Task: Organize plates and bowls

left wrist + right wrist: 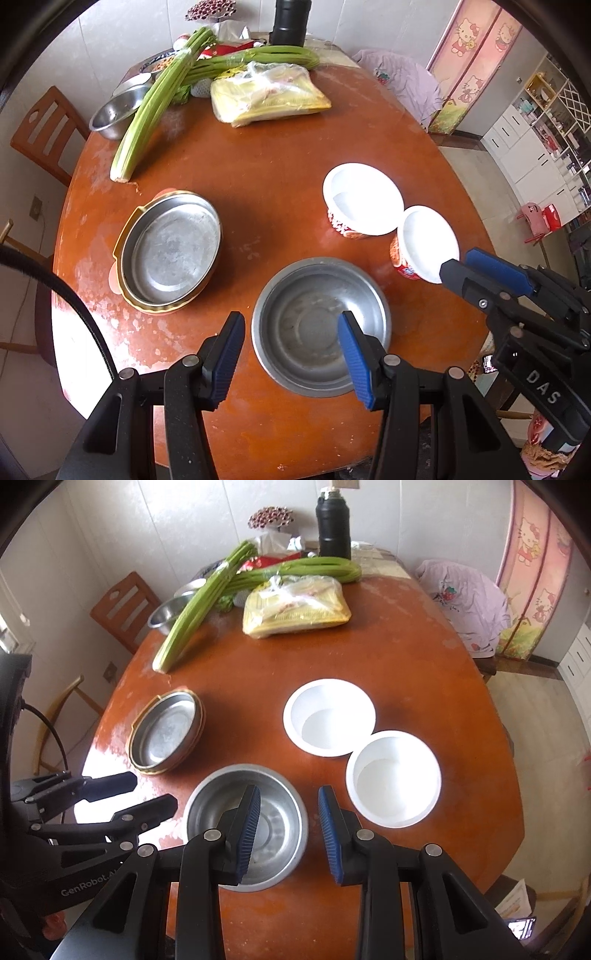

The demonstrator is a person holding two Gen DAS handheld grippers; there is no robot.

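Both hand-held grippers held above round table (280,155), nothing gripped. Left hand-held gripper (291,354) parted over steel bowl (321,325); right hand-held gripper (290,834) parted, straddling bowl's rim. Steel plate (171,247), nested in yellow dish, seen at ten o'clock; two white bowls (328,716), rims touching, at two o'clock, apparently awaiting stacking.

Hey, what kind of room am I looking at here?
Most likely a home dining area: a round wooden table with wooden chairs, celery and steel bowls on it, and cartoon-cat panels in the corner.
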